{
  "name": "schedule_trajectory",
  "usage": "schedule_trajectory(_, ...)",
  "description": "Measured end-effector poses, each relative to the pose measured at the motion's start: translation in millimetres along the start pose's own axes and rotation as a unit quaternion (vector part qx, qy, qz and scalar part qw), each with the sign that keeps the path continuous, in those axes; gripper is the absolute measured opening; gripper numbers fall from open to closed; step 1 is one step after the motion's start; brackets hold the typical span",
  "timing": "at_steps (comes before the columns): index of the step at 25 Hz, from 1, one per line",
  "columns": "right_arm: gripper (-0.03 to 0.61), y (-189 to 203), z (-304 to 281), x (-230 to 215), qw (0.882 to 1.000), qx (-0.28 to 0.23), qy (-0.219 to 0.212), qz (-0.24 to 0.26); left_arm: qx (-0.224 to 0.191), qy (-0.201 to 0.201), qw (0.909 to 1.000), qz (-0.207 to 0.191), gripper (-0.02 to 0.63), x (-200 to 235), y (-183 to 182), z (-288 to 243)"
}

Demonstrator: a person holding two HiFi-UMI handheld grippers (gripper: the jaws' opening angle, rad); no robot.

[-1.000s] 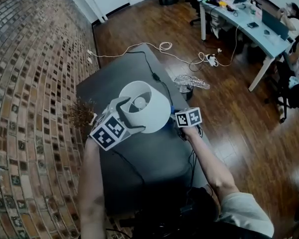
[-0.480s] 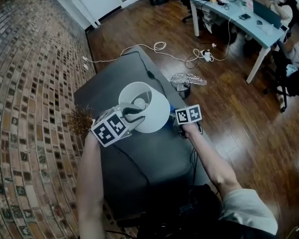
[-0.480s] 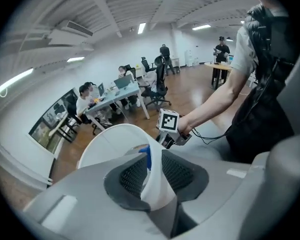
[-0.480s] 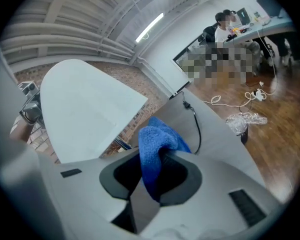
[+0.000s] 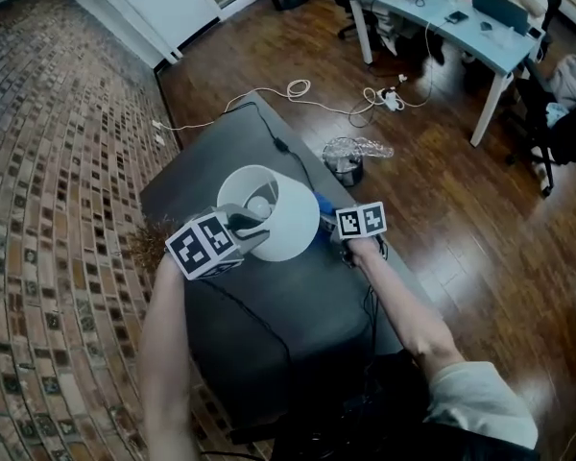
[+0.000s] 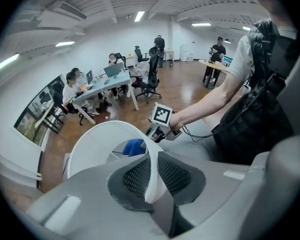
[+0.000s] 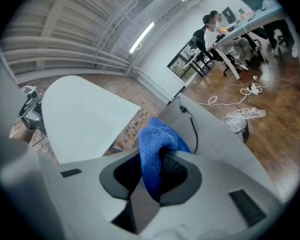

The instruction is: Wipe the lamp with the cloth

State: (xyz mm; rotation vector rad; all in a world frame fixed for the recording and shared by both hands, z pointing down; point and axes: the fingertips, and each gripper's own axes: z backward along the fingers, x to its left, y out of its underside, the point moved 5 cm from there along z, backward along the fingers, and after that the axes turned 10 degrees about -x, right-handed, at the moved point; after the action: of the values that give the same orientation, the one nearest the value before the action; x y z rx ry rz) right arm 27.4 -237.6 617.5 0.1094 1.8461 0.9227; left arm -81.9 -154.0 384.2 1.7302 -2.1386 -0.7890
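A person leans over a dark tabletop (image 5: 298, 305) with a gripper in each hand. The left gripper (image 5: 252, 227) points steeply down onto a white lamp (image 5: 290, 221). Its fingers (image 6: 176, 174) have just been closing and now pinch the thin upper rim of the lampshade (image 6: 97, 144), one pad inside the rim and one outside. The bulb (image 5: 259, 206) sits just beyond these fingers, inside the lampshade. The right gripper (image 7: 157, 171) has its fingers clamped on a blue cloth (image 7: 157, 144), which bunches up out of the fingertips. In the right gripper view the outer wall of the lampshade lies just ahead and left of those fingers, close to the cloth. Whether the cloth touches it cannot be told.
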Motion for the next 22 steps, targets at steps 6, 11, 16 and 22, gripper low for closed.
schedule_trajectory(6,0.084,9.7,35.7,5.5,0.999,-0.031,-0.017,-0.001,-0.02,0.05,0.9941,0.094,0.04,-13.2,2.5,13.6)
schedule_trajectory(11,0.084,28.8,59.9,1.7,0.998,-0.015,0.005,0.056,-0.11,0.008,0.9614,0.252,0.041,41.1,30.5,49.3)
schedule_trajectory(16,0.084,58.3,58.0,24.9,0.978,0.028,0.006,0.208,-0.163,-0.039,0.9323,0.321,0.05,85.6,91.1,78.2)
schedule_trajectory(22,0.084,50.2,-15.2,113.2,0.891,-0.016,-0.072,0.449,-0.183,-0.085,0.9124,0.356,0.061,102.9,126.7,89.0)
